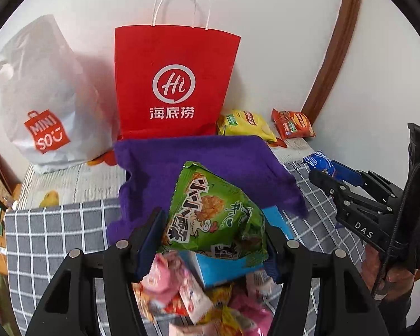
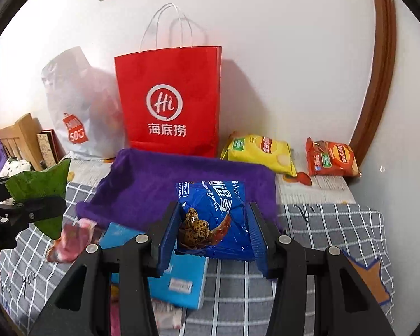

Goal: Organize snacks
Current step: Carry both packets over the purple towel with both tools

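My left gripper [image 1: 214,240] is shut on a green snack packet [image 1: 214,212], held up above a pile of loose snacks [image 1: 198,302] and a light blue box [image 1: 218,271]. My right gripper [image 2: 214,229] is shut on a blue cookie packet [image 2: 218,218], lifted over the checked cloth [image 2: 336,238]. In the left wrist view the right gripper [image 1: 326,175] shows at the right edge with the blue cookie packet [image 1: 317,162]. The right wrist view shows the green snack packet [image 2: 46,193] at the left. A purple cloth [image 1: 210,156] lies ahead of both.
A red paper bag [image 1: 176,81] and a white plastic bag [image 1: 44,95] stand against the wall. A yellow chip bag [image 2: 261,151] and an orange snack bag [image 2: 331,158] lie at the back right. A light blue box [image 2: 173,277] lies below. Wooden furniture [image 2: 22,137] stands at the left.
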{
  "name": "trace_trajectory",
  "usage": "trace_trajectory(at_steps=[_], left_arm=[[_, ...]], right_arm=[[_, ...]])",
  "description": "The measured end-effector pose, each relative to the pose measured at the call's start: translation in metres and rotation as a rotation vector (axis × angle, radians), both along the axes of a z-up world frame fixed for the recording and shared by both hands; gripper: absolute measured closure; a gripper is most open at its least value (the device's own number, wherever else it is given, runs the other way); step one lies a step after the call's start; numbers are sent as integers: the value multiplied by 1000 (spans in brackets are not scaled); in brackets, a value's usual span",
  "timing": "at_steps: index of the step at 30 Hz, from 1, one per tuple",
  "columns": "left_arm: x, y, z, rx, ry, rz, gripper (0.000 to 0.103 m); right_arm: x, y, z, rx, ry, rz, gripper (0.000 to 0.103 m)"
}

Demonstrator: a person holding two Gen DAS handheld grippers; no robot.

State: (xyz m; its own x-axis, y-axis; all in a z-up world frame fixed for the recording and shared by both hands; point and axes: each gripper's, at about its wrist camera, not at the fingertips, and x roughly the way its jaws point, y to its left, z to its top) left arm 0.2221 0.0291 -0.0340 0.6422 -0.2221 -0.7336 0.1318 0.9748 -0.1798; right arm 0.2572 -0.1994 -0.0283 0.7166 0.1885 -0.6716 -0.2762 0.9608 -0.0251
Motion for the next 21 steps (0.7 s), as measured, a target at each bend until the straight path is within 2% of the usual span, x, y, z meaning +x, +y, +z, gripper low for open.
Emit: trace_trajectory(at_steps=[14, 21], left_arm=[[90, 13, -9, 13, 8, 22, 43], [122, 14, -24, -20, 37, 21, 43]], right_arm=[[92, 6, -27, -8, 18, -32, 56], [131, 16, -41, -15, 26, -13, 56]])
